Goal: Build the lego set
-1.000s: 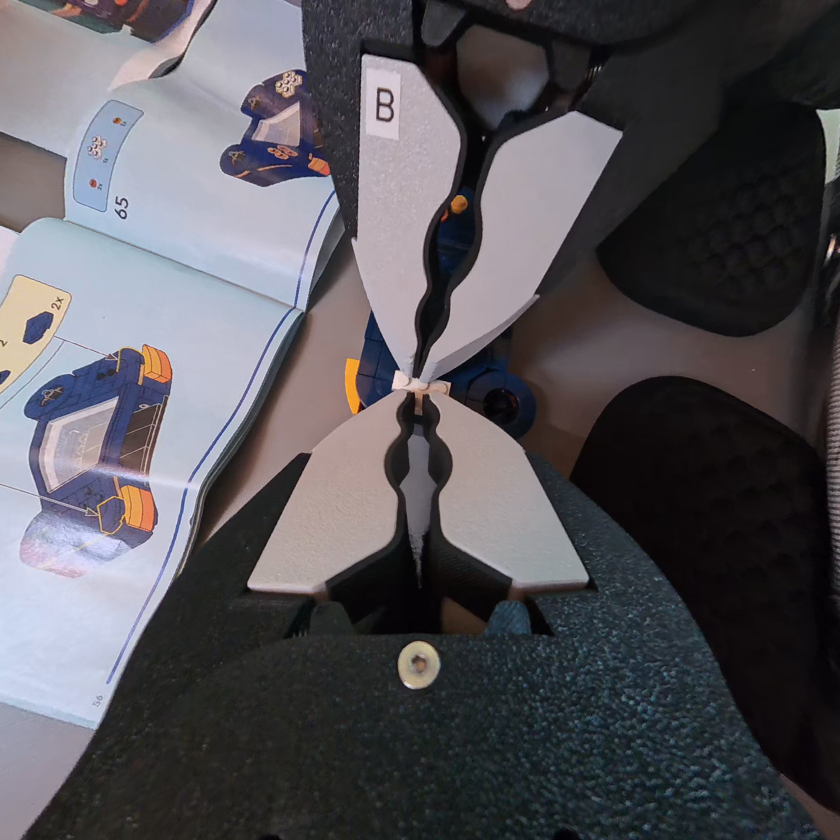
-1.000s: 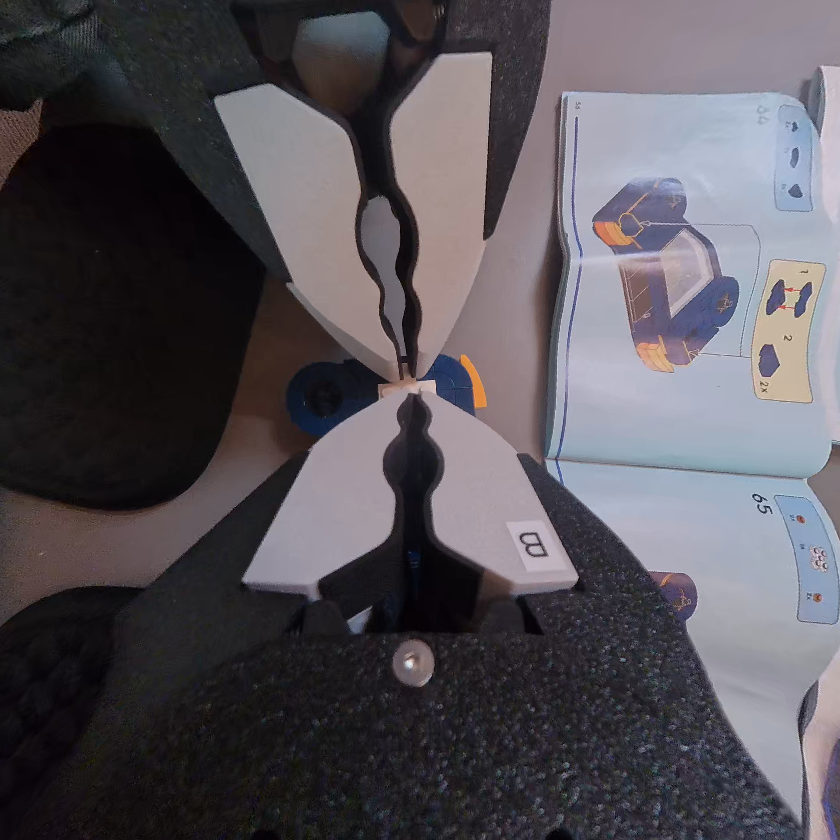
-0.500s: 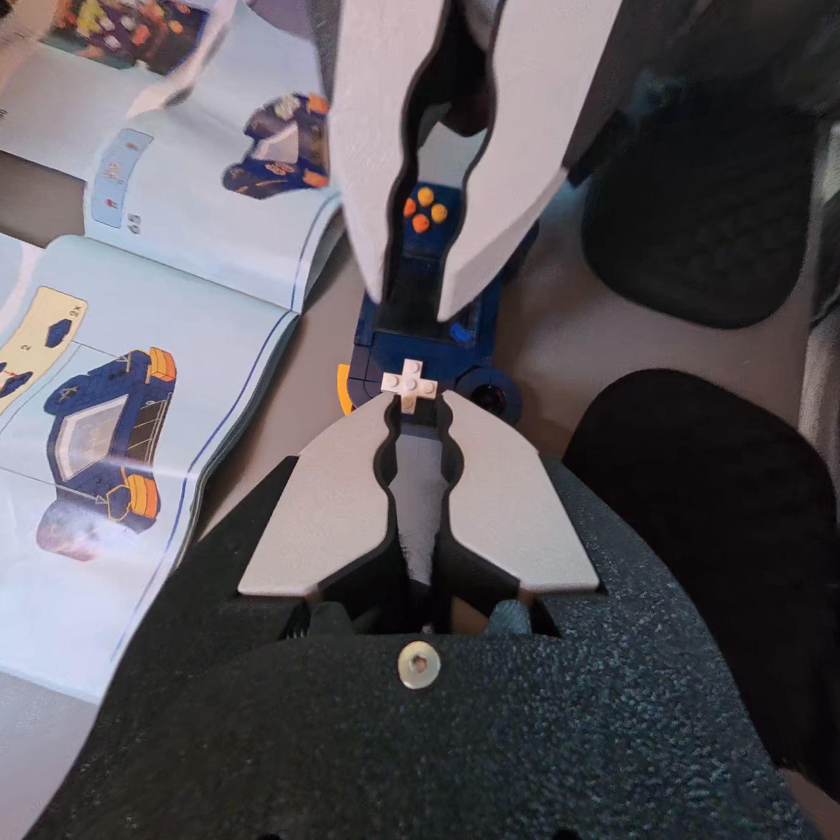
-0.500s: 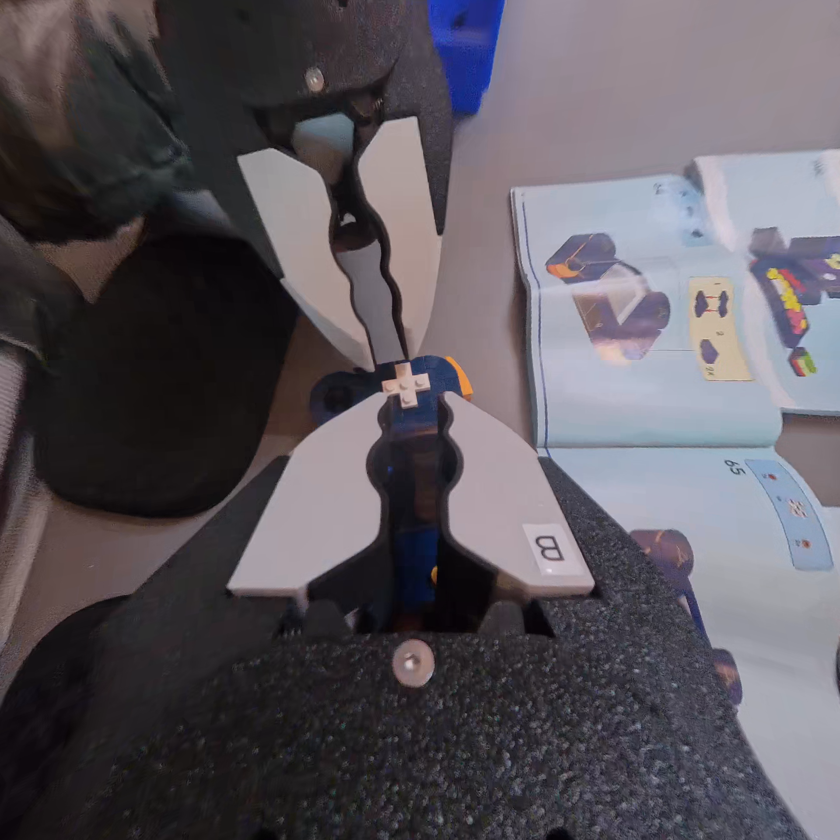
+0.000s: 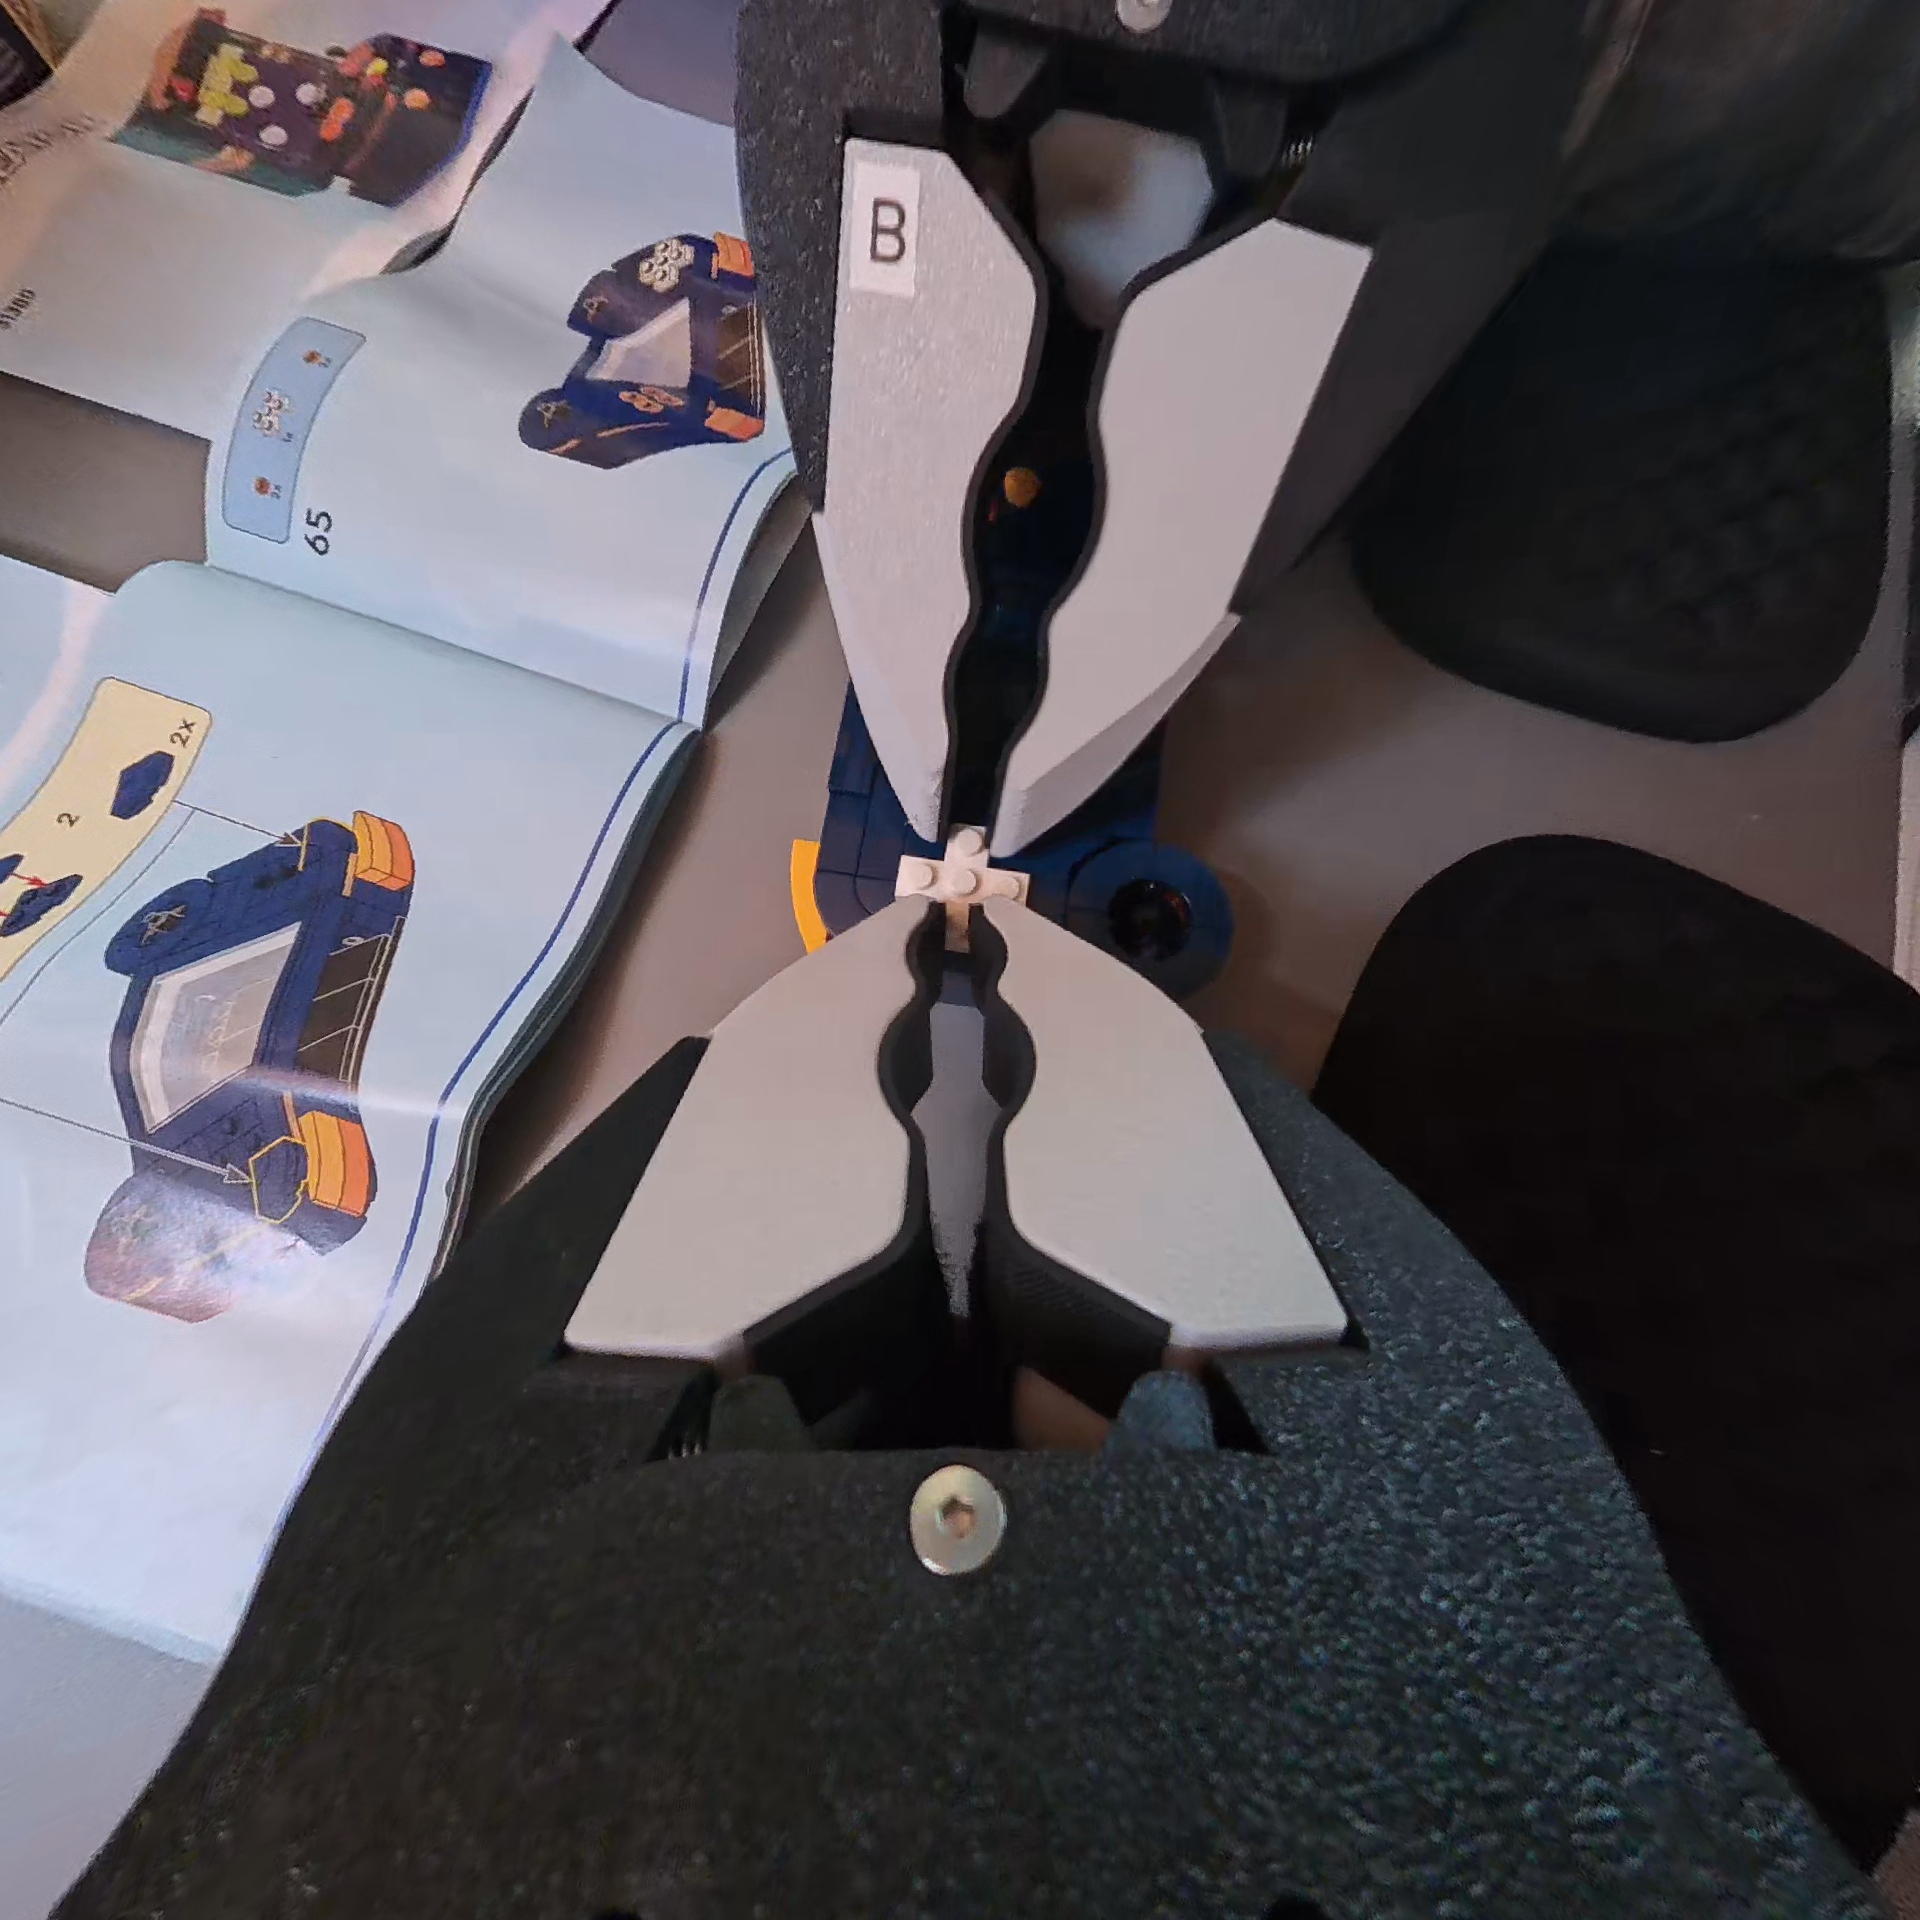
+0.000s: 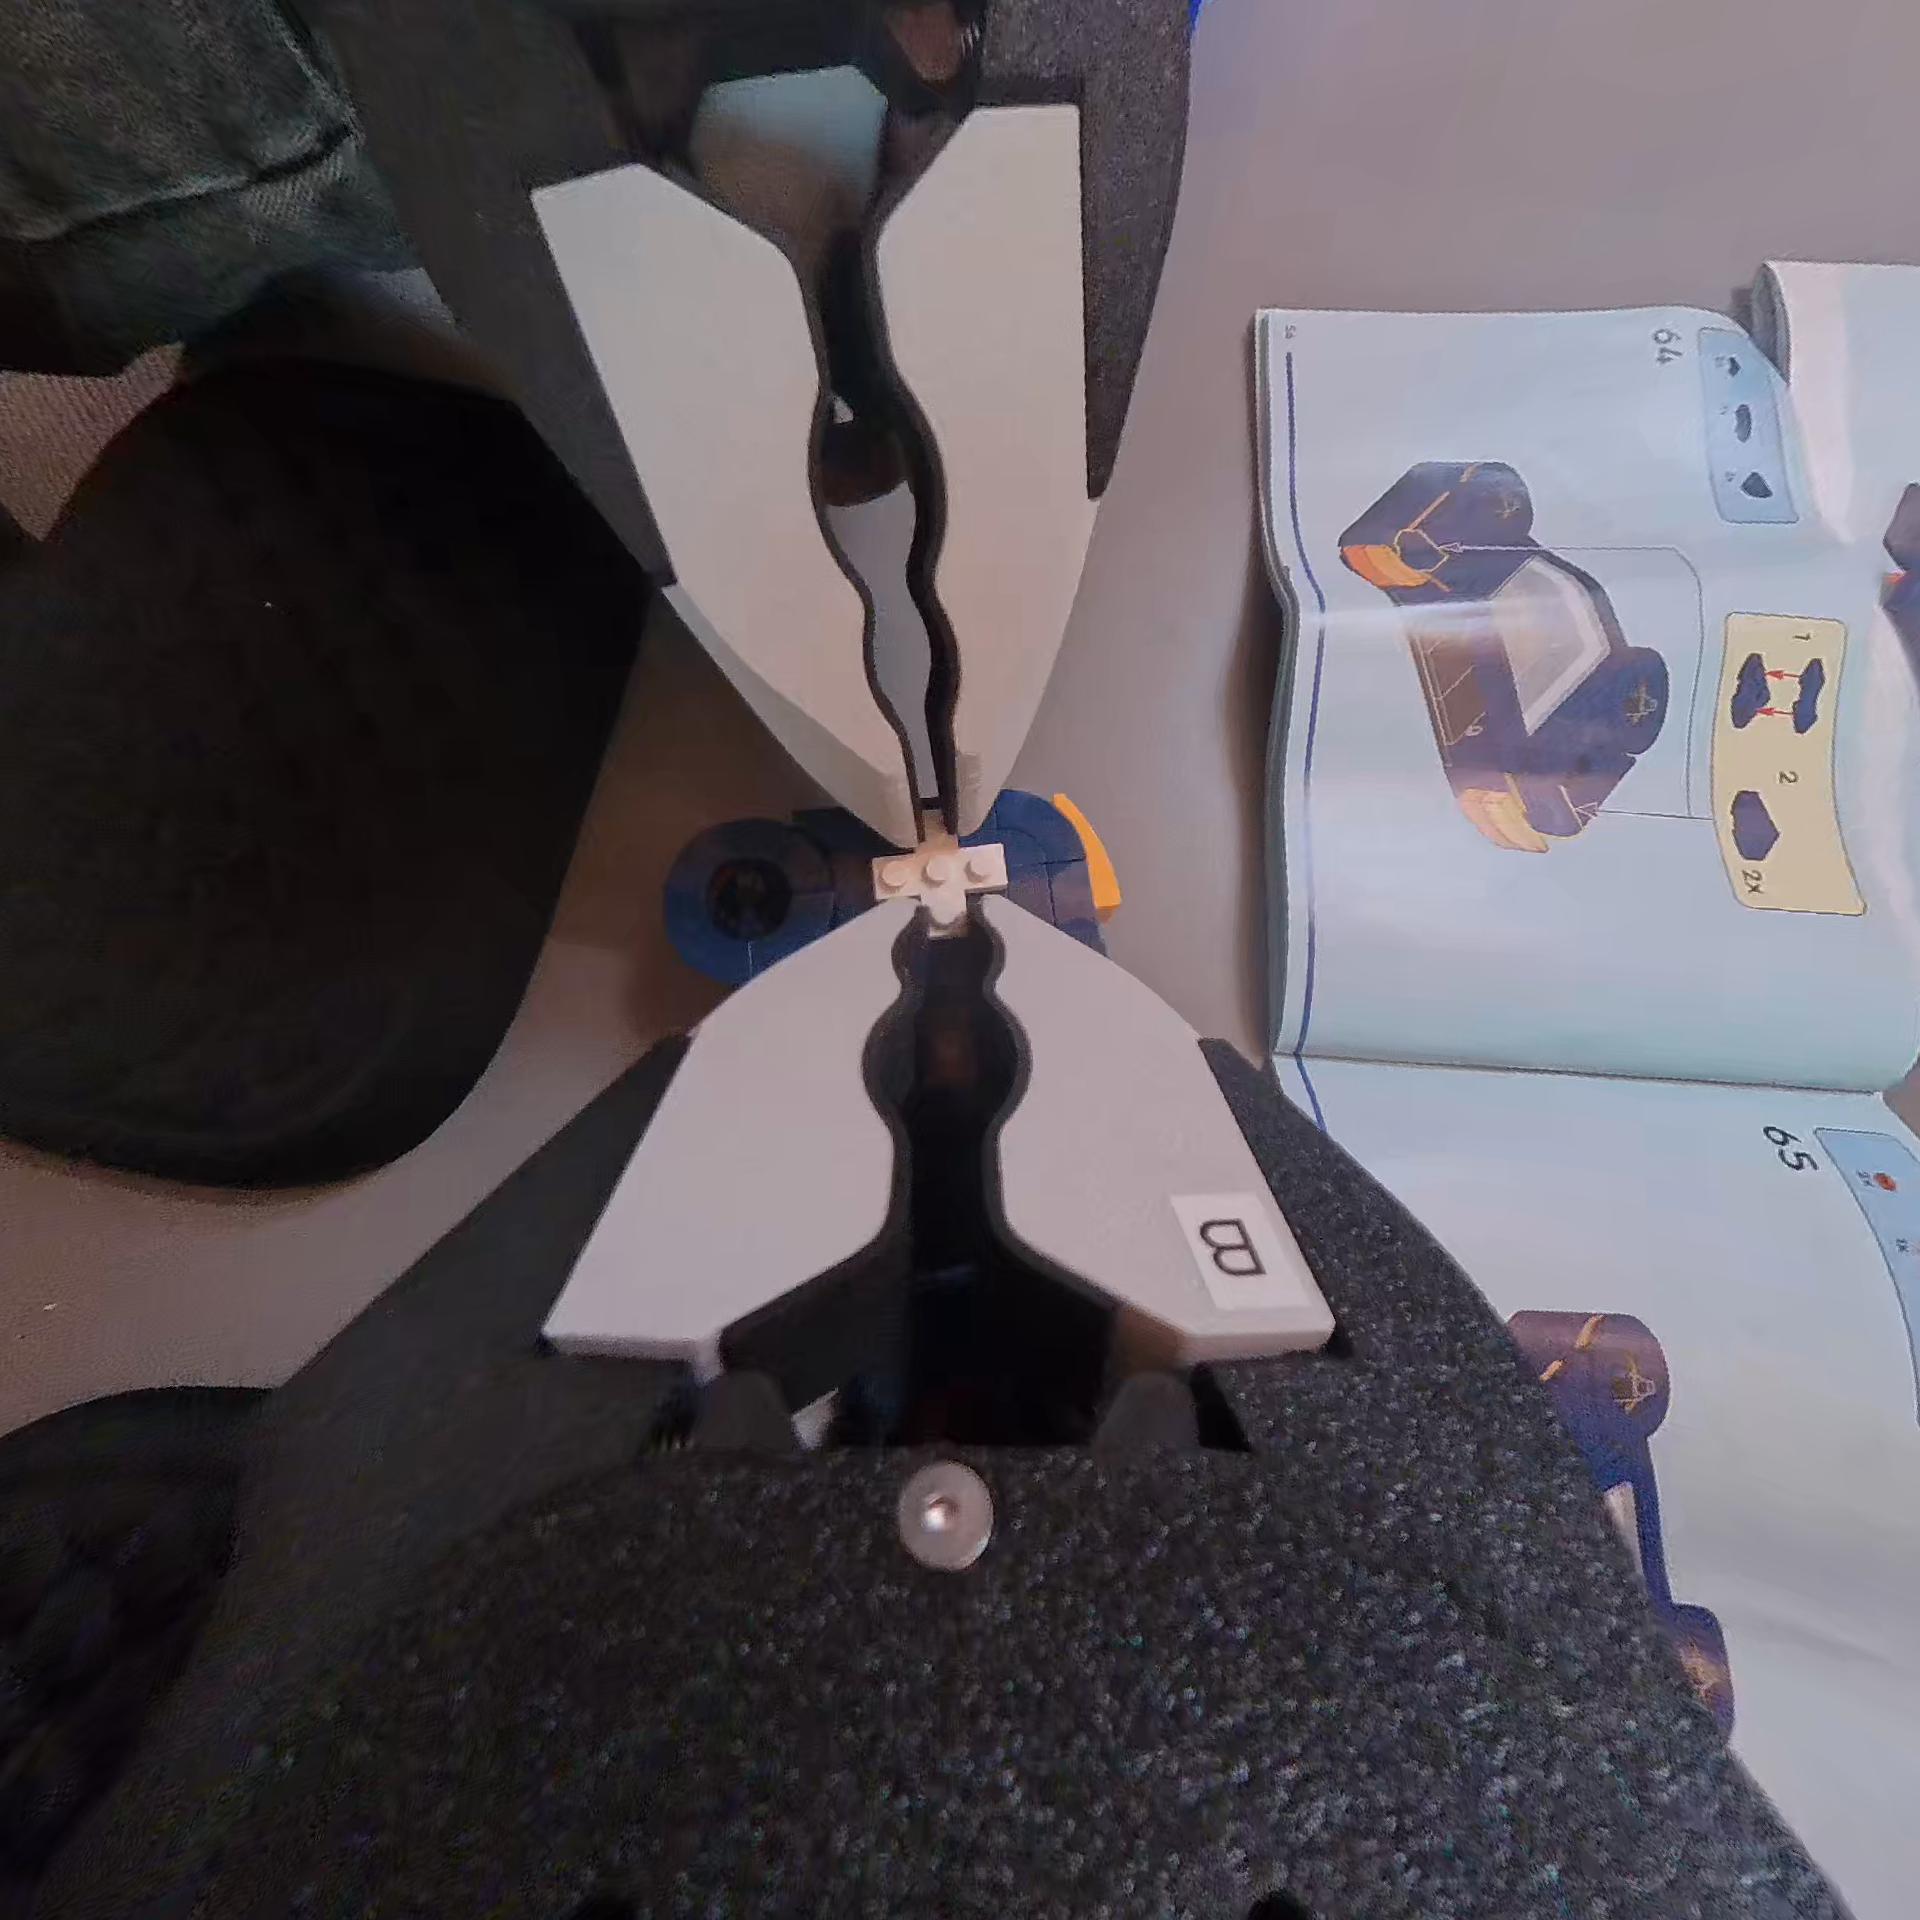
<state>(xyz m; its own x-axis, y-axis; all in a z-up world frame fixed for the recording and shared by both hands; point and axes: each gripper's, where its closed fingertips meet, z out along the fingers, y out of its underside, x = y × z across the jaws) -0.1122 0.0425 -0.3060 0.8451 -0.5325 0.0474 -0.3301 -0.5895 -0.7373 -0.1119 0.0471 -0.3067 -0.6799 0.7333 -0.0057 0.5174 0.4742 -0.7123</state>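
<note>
Both grippers' jaws clamp the white cross plate (image 5: pixel 964 881) tip to tip again, above the blue model (image 5: pixel 1132 904); booklet (image 5: pixel 343 935) just beside.

white cross plate (image 5: pixel 961 881) | navy-orange model (image 5: pixel 1143 914) | pale-blue booklet (image 5: pixel 343 935) | grey table (image 6: pixel 1455 156)

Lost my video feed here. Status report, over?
Left gripper and right gripper both shut on white cross plate, tip to tip. Blue lego model directly beneath on table. Nothing in the way; instruction booklet lies alongside.
</note>
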